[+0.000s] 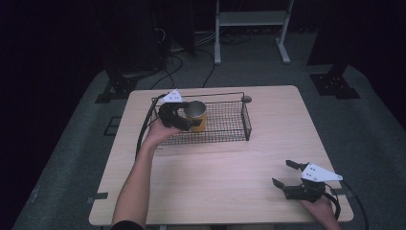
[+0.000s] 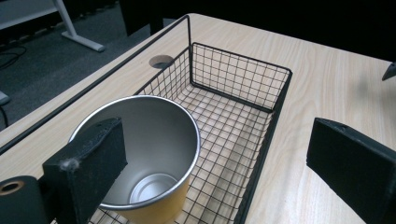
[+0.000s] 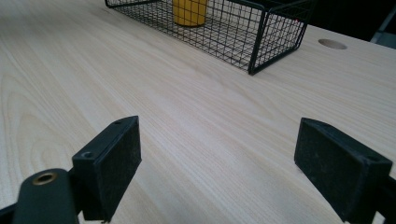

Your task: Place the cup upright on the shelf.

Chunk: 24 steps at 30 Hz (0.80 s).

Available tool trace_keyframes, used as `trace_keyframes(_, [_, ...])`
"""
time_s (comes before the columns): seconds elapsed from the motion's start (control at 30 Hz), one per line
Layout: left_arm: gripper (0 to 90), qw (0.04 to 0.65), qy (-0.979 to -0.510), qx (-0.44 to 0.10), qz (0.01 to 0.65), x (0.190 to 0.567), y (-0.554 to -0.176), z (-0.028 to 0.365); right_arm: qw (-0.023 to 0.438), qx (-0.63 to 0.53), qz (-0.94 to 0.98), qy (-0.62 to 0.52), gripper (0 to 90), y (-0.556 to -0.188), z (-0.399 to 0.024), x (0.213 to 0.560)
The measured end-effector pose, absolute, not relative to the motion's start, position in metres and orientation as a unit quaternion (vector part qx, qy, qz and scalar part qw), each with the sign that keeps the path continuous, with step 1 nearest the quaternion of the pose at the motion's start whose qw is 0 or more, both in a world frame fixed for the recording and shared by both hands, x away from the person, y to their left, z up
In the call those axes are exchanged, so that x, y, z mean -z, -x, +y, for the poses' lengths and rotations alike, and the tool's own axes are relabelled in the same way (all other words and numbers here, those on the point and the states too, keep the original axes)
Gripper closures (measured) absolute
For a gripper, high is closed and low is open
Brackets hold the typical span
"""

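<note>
A metal cup (image 1: pixel 196 115) with a yellow outside and a steel inside stands upright in the left end of a black wire basket (image 1: pixel 246 122) on the wooden table. My left gripper (image 1: pixel 184 120) is at the cup, open. In the left gripper view one jaw is close against the cup (image 2: pixel 144 154), on its near left side. The other stands wide apart, out past the basket's wall (image 2: pixel 238 77). My right gripper (image 1: pixel 282 173) is open over bare table at the front right. The right gripper view has the cup (image 3: pixel 189 11) and basket (image 3: pixel 261 37) far ahead.
A round cable hole (image 1: pixel 246 99) lies in the table just behind the basket's right end. A long black rod (image 2: pixel 93 84) runs along the basket's far side. White frame legs (image 1: pixel 218 43) and cables lie on the floor beyond the table.
</note>
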<state>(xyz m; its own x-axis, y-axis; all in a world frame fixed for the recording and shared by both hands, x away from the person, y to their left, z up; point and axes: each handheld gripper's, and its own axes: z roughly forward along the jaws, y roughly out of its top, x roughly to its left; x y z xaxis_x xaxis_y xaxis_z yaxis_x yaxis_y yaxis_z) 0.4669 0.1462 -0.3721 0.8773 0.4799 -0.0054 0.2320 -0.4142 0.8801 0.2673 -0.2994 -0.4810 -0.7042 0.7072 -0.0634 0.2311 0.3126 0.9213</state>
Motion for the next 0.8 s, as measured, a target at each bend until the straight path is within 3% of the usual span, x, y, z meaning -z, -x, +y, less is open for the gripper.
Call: trace_keyframes(0.8, [4.7, 0.505, -0.829, -0.118, 0.208, 0.377, -0.446, 0.154, 0.236, -0.503, 0.774, -0.303, 13.7, -0.267, -0.3, 0.481])
